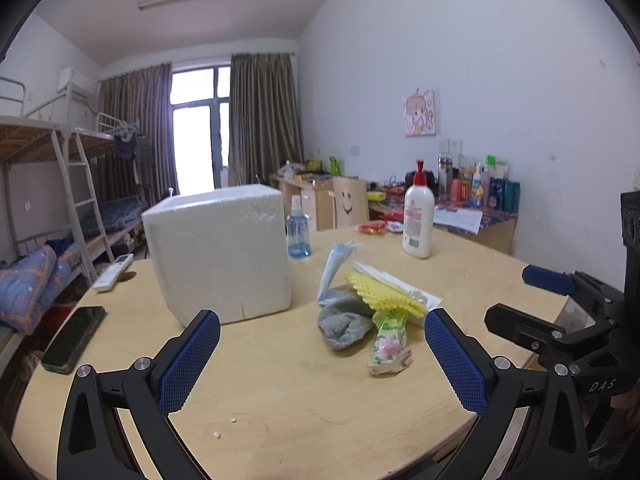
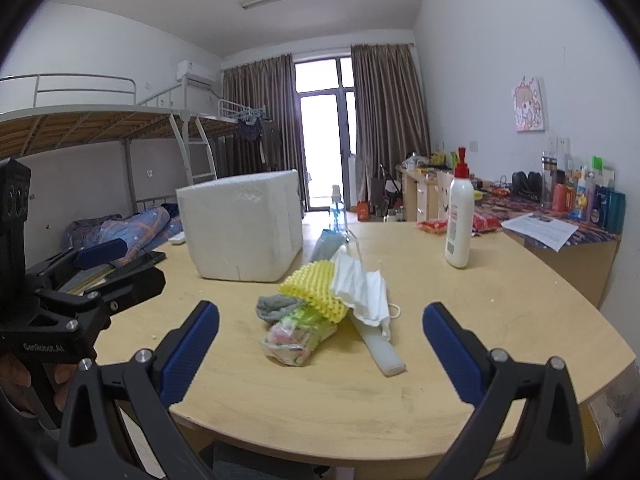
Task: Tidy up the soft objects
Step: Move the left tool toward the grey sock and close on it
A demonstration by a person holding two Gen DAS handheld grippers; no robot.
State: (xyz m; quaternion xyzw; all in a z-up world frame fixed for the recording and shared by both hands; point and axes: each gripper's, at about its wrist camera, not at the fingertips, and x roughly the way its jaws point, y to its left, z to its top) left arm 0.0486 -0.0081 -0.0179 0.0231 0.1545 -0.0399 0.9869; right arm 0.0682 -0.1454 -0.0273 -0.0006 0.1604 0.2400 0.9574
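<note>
Left claw [image 1: 322, 364]: spread wide, blue pads empty, hovering low over the near edge of the tabletop [image 1: 280, 392]. Right claw [image 2: 320, 354]: likewise wide open, nothing between its pads, held above the near edge. Each claw shows in the other's view, off to the side, also gaping.

Just ahead of both claws, mid-tabletop, lies the heap of soft things. Grey sock [image 1: 344, 326] at the bottom, on the left of the pile. Green-and-pink packet [image 1: 388, 346] leans on the sock, nearest the claws. Yellow foam mesh [image 1: 384, 290] lies across the top of both. White face mask [image 2: 362, 292] is draped over the mesh's right side, its ear loop trailing onto the wood. Blue face mask [image 1: 334, 270] stands bunched at the back of the heap. A white foam strip [image 2: 380, 346] pokes out from beneath the pile toward the right claw.

Left of the heap, close but apart: white foam box [image 1: 218, 252], upright. Behind it, a clear blue bottle [image 1: 299, 232]. Farther right, well apart, a white lotion bottle [image 1: 418, 216] with a red pump. Left edge: phone [image 1: 74, 338] and remote [image 1: 114, 272].
</note>
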